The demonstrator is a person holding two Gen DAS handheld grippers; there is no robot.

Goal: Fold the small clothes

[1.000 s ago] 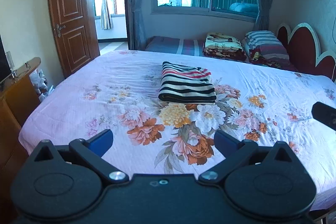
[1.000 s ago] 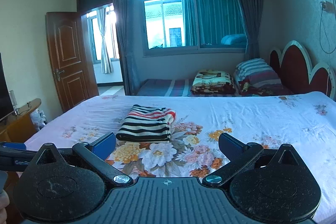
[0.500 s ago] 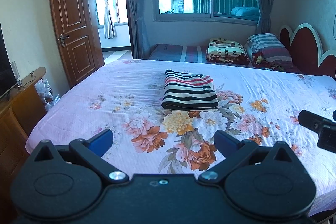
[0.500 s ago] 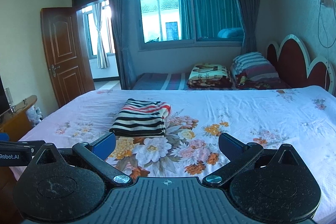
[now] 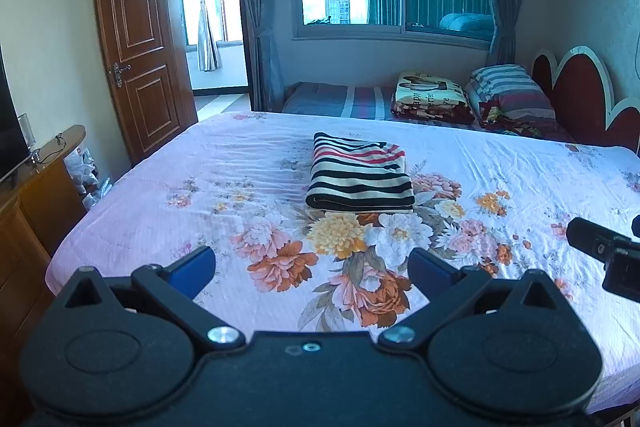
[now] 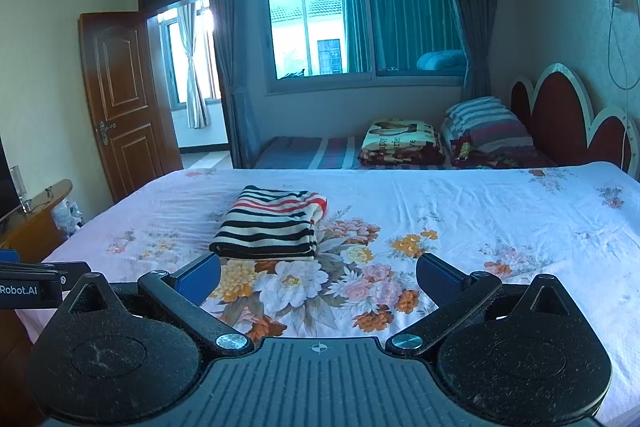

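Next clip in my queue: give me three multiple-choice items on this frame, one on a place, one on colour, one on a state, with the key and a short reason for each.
1. Where does the striped garment lie?
A. On the floral bedsheet, ahead of both grippers
B. On the wooden cabinet
C. On the windowsill

2. Which stripe colours show on the garment?
A. Green and yellow
B. Black, cream and red
C. Solid blue

3. What state are the garment and the grippers in?
A. Garment spread flat, right gripper shut on it
B. Garment hanging from the left gripper
C. Garment folded into a compact stack, both grippers open and empty

Key:
1 A, it rests on the sheet beyond the flower print in both wrist views.
2 B, black and cream bands run across it, with red ones toward its far edge.
3 C, layered edges show at its near side, and the left gripper and right gripper have their fingers spread with nothing between.
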